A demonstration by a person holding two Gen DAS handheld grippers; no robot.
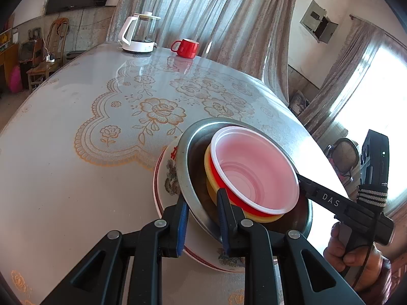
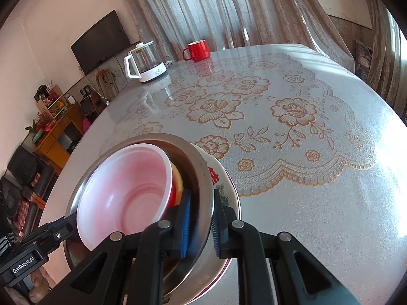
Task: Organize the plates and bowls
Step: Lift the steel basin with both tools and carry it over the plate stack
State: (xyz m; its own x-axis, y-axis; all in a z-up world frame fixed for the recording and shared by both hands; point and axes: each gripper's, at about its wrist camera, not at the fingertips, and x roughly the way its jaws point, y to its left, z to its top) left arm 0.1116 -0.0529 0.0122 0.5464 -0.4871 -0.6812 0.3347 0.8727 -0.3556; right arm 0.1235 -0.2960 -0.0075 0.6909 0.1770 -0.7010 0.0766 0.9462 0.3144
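**Gripping a nested stack by one thin steel rim**

Standing over the big desk with its glossy cover printed in gold roses, I see the whole pile near its front edge: a wide white ceramic plate with a dark red rim and printed flowers lies flat on the desk, a round stainless-steel bowl sits in it, a yellow plastic bowl sits in that, and a red plastic bowl with a white, pink-tinted inside is on top, leaning towards one side.

Both tools clamp only the steel bowl's rim, from opposite sides. The left gripper has its blue pads nearly closed across the rim wall, one inside, one outside. The right gripper is pinched tight on the rim the same way.

The main risk, as I judge it, is the plate: neither gripper has it, so a lift would leave it behind or drag it towards the desk edge. Smooth steel could also slide between the pads if the two hands rise unevenly. The light plastic bowls sit loose and tilted, so a tip could spill them out. A white-based glass kettle and a red mug stand well apart at the far side, out of harm's way.
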